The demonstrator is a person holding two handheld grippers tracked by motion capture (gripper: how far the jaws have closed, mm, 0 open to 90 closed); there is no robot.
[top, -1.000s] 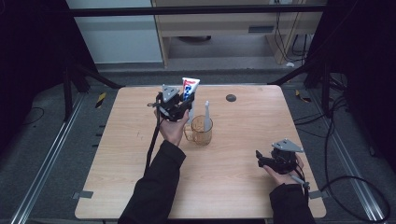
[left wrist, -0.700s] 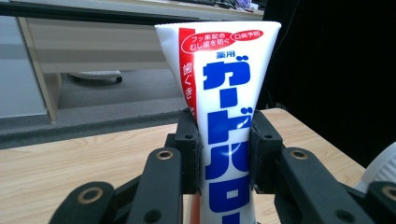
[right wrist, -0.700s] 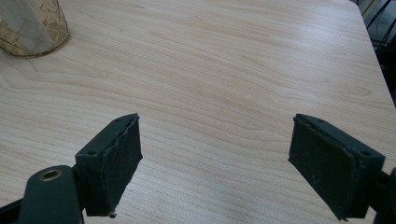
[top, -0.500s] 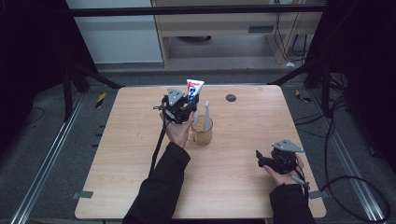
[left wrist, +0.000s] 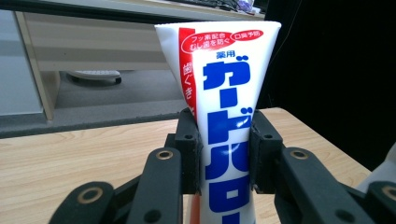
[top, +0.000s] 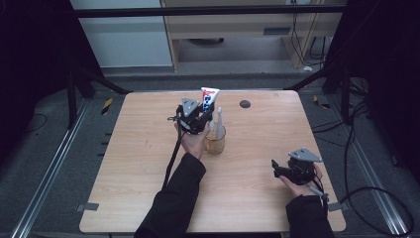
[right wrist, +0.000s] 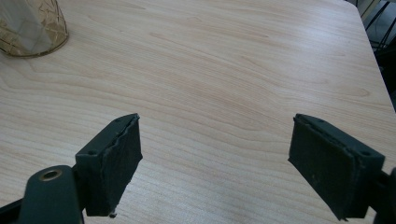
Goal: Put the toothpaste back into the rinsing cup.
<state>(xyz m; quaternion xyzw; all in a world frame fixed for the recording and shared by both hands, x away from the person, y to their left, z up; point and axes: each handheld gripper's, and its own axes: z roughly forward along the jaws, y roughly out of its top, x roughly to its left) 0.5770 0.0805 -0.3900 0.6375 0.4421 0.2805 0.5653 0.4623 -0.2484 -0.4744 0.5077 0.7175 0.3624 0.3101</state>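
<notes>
My left gripper is shut on a white toothpaste tube with red and blue lettering, held upright over the table's middle back. In the left gripper view the tube stands clamped between both pads. Just right of it and nearer me stands a clear amber glass cup with a white toothbrush upright in it. The tube is close beside the toothbrush. My right gripper rests low at the front right, open, with bare wood between its jaws. The cup shows at that view's top left.
A small dark round disc lies near the back edge of the wooden table. Behind the table stands a low shelf unit. Cables trail on the floor at the right.
My left gripper has carried the tube a little to the right, closer to the toothbrush and cup. The right gripper has stayed put.
</notes>
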